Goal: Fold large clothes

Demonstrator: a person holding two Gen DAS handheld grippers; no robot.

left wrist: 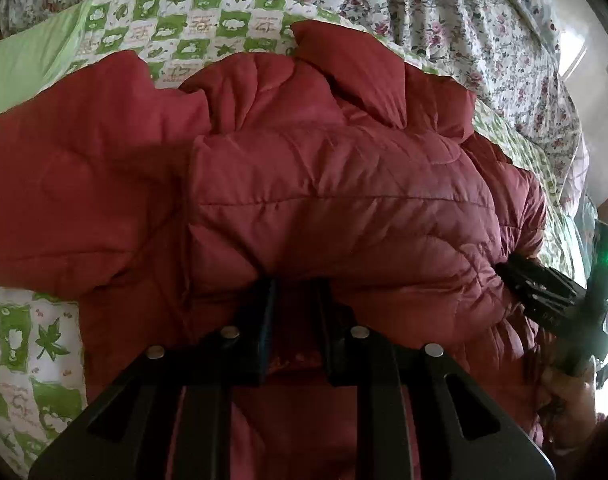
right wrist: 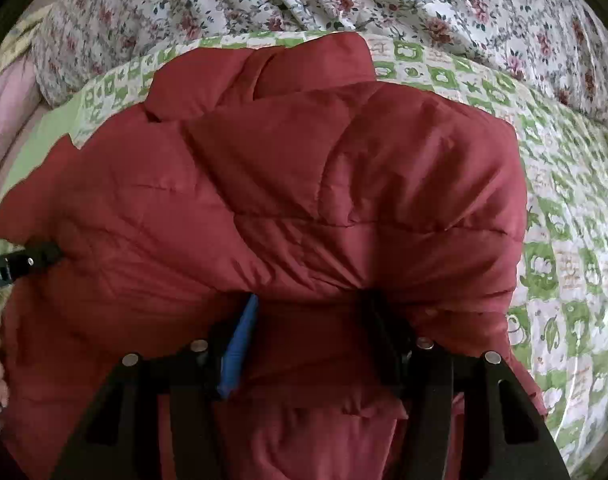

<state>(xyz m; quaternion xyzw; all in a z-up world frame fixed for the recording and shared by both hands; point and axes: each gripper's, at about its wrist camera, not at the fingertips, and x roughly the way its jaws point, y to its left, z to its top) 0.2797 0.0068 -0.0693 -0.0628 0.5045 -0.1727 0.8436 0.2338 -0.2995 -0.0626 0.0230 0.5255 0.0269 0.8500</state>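
Writing shows only as faint reddish characters, too blurred to read, printed in some squares of the green-and-white checked quilt with leaf and fruit motifs (left wrist: pixel 36 344), which lies under the puffy dark-red quilted jacket (left wrist: pixel 323 200) and in front of a rumpled white bedsheet with pink rose print (left wrist: pixel 443 12). On the left, the black left gripper (left wrist: pixel 294 292) has its fingers drawn close and pinching a fold at the near edge of the jacket, which bulges over the tips. To the right, the black right gripper (right wrist: pixel 307 300), one finger faced with a blue pad (right wrist: pixel 240 344), stands wider and is buried in the jacket's near edge, clamping a thick bunch of it.
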